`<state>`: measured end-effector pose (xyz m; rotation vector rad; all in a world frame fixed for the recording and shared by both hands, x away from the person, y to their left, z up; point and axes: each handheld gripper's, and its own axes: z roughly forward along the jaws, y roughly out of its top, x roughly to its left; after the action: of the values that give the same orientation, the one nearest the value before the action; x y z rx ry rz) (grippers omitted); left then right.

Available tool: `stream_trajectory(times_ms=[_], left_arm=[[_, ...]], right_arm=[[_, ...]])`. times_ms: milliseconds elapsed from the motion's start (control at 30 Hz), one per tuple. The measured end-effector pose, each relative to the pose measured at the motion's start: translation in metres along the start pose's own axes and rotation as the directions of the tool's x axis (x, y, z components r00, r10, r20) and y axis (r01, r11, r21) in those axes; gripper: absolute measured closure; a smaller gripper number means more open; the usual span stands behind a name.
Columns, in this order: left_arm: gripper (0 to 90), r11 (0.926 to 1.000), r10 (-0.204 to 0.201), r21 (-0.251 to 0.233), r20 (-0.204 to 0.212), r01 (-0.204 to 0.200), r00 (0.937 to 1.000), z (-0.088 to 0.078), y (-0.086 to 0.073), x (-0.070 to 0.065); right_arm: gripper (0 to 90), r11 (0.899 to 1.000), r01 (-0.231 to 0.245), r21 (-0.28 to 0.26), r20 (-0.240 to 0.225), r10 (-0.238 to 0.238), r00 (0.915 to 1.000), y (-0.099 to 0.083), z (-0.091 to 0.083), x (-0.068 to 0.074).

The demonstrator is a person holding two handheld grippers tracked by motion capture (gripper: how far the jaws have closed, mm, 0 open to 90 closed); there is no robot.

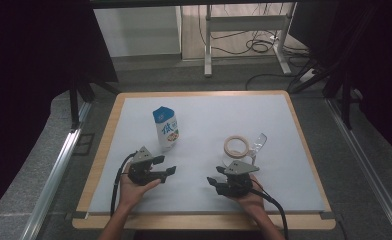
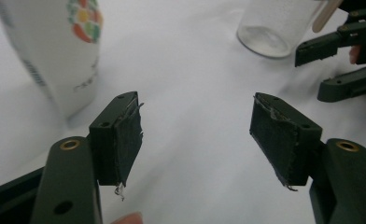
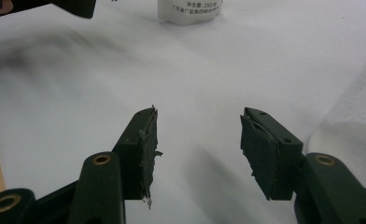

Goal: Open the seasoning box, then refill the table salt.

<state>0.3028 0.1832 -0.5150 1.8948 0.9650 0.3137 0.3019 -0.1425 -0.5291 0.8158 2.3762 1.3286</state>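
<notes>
A white carton with a blue top [image 1: 165, 129] stands upright on the white mat [image 1: 209, 110]. A roll of beige tape [image 1: 237, 146] lies flat to its right, with a clear glass [image 1: 257, 144] beside it. My left gripper [image 1: 166, 165] is open just in front of the carton, with nothing between its jaws. My right gripper [image 1: 214, 176] is open in front of the tape and points left. In the left gripper view the carton [image 2: 59, 51] is upper left, the glass [image 2: 274, 23] is upper right, and my left gripper [image 2: 195, 135] is empty. In the right gripper view my right gripper [image 3: 197, 149] is empty, with the glass [image 3: 358, 126] at its right.
The mat lies on a wooden table [image 1: 304, 145] whose rim shows all round. In the left gripper view the other gripper [image 2: 344, 60] sits at the far right. The carton's base [image 3: 188, 9] stands far ahead in the right gripper view. A metal desk frame [image 1: 244, 30] stands beyond the table.
</notes>
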Motion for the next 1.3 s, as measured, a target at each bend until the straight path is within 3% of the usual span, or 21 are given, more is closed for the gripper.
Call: stream_trajectory(times_ms=[233,567,867,1100,1300], left_arm=[[34.6,0.9989,-0.028,-0.04,-0.062,0.026,0.9977,-0.015,0.005,0.017],[38.3,0.9945,-0.078,-0.078,-0.113,0.069,0.9905,-0.02,0.016,0.037],[42.2,0.9909,-0.087,-0.115,-0.147,0.071,0.9854,-0.005,0.048,0.055],[51.7,0.9903,-0.082,-0.122,-0.123,0.067,0.989,0.014,0.071,0.06],[75.5,0.9902,-0.071,-0.129,-0.134,0.054,0.9883,0.023,0.079,0.061]], right_arm=[[46.5,1.0,0.004,-0.002,-0.006,-0.004,1.0,0.002,0.001,0.001],[46.2,1.0,0.02,0.007,-0.016,-0.02,0.9997,0.004,0.003,0.006],[46.1,1.0,0.021,0.017,-0.017,-0.021,0.9996,0.003,0.006,0.008],[45.7,0.999,0.024,0.025,-0.014,-0.024,0.9996,0.002,0.006,0.007],[45.5,0.999,0.023,0.026,-0.016,-0.023,0.9996,0.001,0.006,0.007]])
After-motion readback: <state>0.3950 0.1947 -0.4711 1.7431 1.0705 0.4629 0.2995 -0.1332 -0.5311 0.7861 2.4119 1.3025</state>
